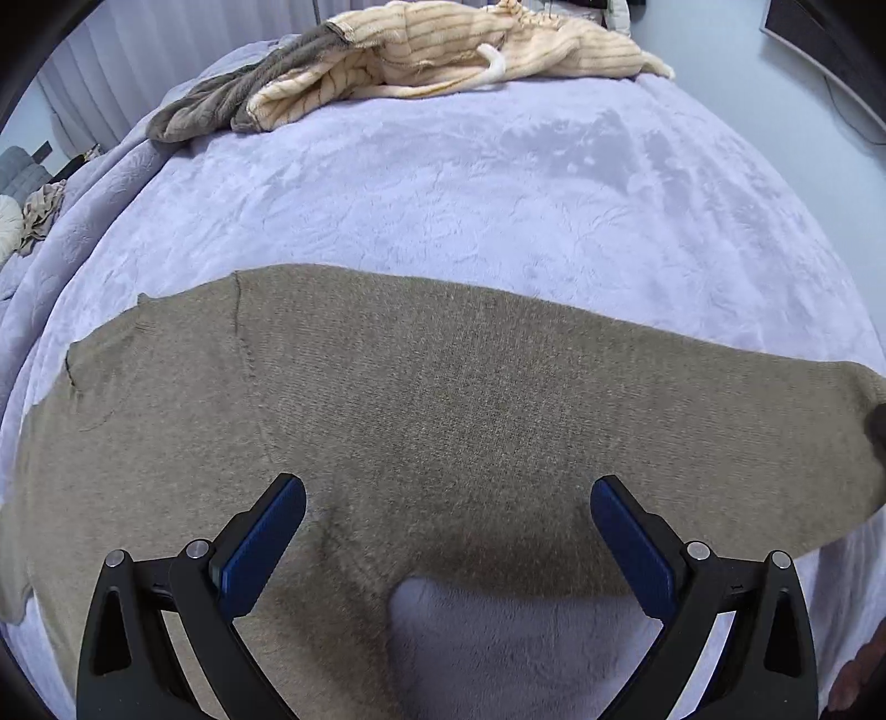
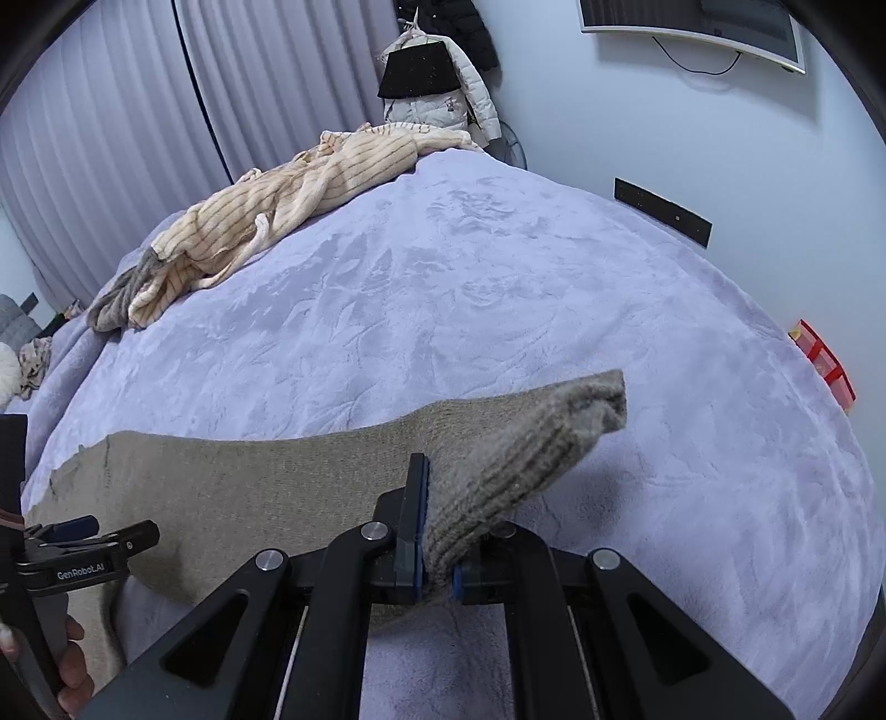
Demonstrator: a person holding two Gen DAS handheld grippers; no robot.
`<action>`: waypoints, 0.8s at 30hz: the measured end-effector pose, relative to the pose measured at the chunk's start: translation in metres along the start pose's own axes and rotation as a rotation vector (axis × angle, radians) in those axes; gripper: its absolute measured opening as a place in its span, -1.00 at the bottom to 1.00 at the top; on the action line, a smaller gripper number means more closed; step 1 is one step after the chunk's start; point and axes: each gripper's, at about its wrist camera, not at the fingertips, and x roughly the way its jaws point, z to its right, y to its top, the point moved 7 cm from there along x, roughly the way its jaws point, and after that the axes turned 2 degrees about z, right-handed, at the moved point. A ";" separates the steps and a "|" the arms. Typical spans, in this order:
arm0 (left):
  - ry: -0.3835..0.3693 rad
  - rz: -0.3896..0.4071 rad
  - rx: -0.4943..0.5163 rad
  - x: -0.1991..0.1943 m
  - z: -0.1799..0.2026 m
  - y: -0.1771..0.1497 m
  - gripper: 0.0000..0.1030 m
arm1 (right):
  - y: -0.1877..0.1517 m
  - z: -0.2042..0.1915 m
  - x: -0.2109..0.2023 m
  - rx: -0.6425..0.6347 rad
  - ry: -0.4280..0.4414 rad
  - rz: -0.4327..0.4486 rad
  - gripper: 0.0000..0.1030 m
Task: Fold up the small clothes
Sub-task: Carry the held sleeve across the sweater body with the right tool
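A taupe knitted sweater lies spread across the lavender bed blanket. My left gripper is open and empty, hovering just above the sweater near its lower edge. My right gripper is shut on the ribbed cuff of the sweater's sleeve and holds it lifted off the blanket. The sweater body stretches to the left in the right wrist view, where the left gripper also shows at the left edge.
A cream striped garment with a grey piece lies piled at the far side of the bed, also in the right wrist view. A jacket hangs by the wall. A red object sits beyond the bed's right edge.
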 end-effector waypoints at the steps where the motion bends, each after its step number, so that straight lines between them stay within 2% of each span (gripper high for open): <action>1: -0.012 0.009 -0.004 -0.005 -0.002 0.000 1.00 | 0.000 -0.004 -0.003 -0.002 0.008 0.002 -0.87; 6: -0.032 0.025 -0.026 -0.018 -0.023 -0.004 1.00 | 0.004 -0.032 -0.016 0.010 0.065 0.003 -0.87; 13: -0.026 0.011 -0.097 -0.019 -0.079 -0.018 1.00 | 0.009 -0.088 -0.032 -0.010 0.112 0.017 -0.87; 24: -0.019 0.002 -0.188 -0.027 -0.160 -0.052 1.00 | 0.008 -0.197 -0.049 -0.058 0.173 0.022 -0.87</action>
